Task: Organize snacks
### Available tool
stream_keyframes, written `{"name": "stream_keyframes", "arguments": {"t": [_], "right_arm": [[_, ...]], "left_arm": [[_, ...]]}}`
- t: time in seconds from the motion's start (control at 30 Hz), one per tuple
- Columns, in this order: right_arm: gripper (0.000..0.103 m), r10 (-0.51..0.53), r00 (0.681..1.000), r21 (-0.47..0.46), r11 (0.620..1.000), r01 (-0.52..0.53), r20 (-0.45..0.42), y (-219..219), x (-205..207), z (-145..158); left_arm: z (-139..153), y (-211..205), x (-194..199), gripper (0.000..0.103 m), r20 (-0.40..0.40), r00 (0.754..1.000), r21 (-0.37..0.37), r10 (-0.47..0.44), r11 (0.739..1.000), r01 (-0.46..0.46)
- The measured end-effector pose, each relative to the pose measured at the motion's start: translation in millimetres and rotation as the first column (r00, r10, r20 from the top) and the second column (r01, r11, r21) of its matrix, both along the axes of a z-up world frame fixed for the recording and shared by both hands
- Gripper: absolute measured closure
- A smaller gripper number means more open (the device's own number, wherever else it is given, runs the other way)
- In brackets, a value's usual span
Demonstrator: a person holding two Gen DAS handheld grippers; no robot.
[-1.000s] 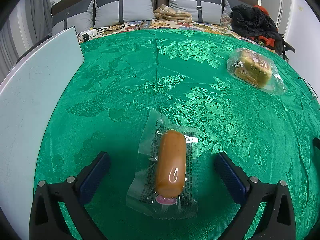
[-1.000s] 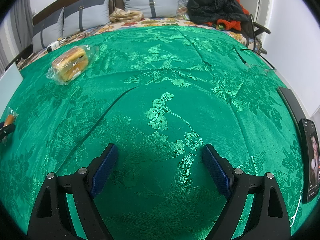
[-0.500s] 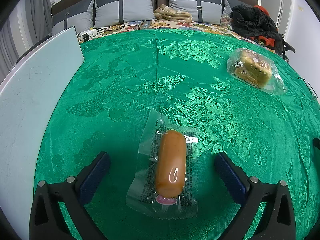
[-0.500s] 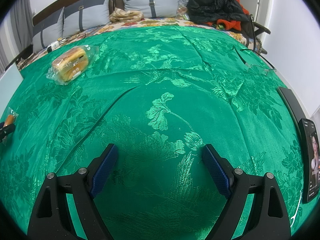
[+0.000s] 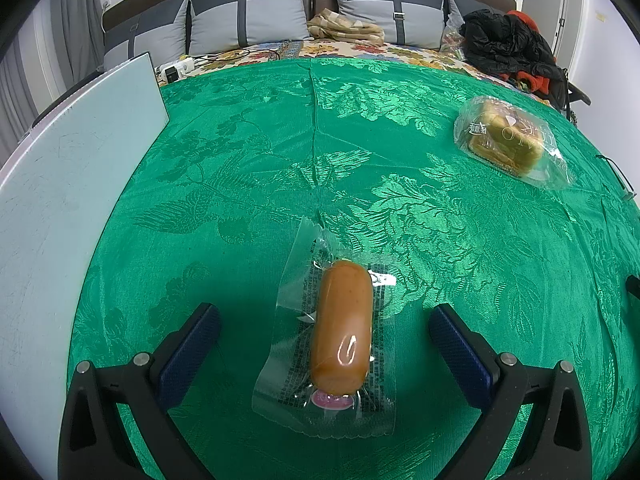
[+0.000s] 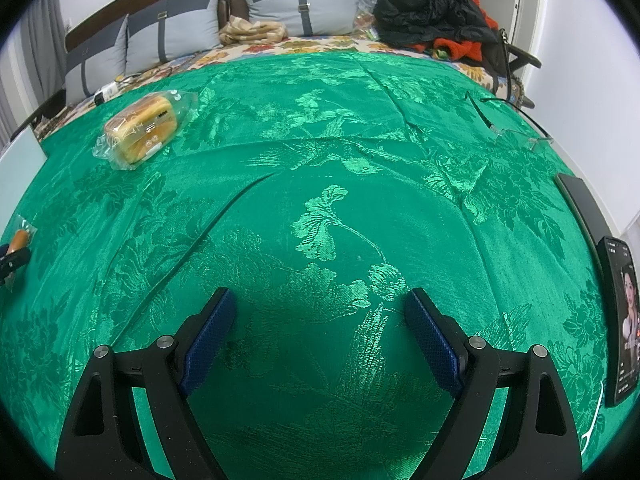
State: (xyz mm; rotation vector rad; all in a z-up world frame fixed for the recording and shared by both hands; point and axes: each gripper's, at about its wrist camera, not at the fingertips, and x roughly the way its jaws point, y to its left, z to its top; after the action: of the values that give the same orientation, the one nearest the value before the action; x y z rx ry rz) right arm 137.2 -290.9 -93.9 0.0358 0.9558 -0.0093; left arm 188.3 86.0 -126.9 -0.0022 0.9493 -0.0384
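Surface: a green cloth (image 5: 400, 168) with a woven leaf and flower pattern, creased down the middle, covering the whole work area. Left gripper (image 5: 324, 320): jaws spread wide, gripping nothing, one finger on each side of a sausage (image 5: 342, 330) sealed in a clear printed wrapper that lies flat on the cloth at the near edge, lengthwise between the fingers and touching neither. Right gripper (image 6: 320, 320): jaws likewise spread wide, only bare cloth between them. Bread (image 5: 506, 142) in a clear bag: far right in the left view, far left in the right view (image 6: 142, 130), well apart from the sausage. Pale board (image 5: 60, 200): along the left edge of the cloth. Phone (image 6: 622, 328) with a lit screen: right edge, beside a dark flat slab (image 6: 580, 204). Glasses (image 6: 516, 130): far right on the cloth. Room beyond: grey pillows (image 5: 248, 16) against a dark headboard, a flowered sheet (image 6: 320, 46), folded beige fabric (image 5: 346, 28), a heap of black and red clothing (image 6: 432, 12), white walls.
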Motion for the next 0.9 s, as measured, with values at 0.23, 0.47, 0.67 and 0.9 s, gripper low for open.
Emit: {"name": "stream_keyframes", "arguments": {"t": [0.23, 0.47, 0.67, 0.9], "right_arm": [[0.013, 0.000, 1.000, 0.000, 1.000, 0.000, 0.000, 0, 0, 0], [0.013, 0.000, 1.000, 0.000, 1.000, 0.000, 0.000, 0, 0, 0], [0.013, 0.032, 0.999, 0.038, 0.999, -0.031, -0.012, -1, 3, 5], [0.013, 0.282, 0.952, 0.237, 0.923, -0.303, 0.118, 48, 76, 78]], "left_arm": [[0, 0, 0, 0.000, 0.000, 1.000, 0.000, 0.000, 1.000, 0.000], [0, 0, 0, 0.000, 0.000, 1.000, 0.000, 0.000, 1.000, 0.000], [0, 0, 0, 0.000, 0.001, 1.000, 0.000, 0.000, 1.000, 0.000], [0, 1, 0, 0.000, 0.001, 1.000, -0.001, 0.000, 1.000, 0.000]]}}
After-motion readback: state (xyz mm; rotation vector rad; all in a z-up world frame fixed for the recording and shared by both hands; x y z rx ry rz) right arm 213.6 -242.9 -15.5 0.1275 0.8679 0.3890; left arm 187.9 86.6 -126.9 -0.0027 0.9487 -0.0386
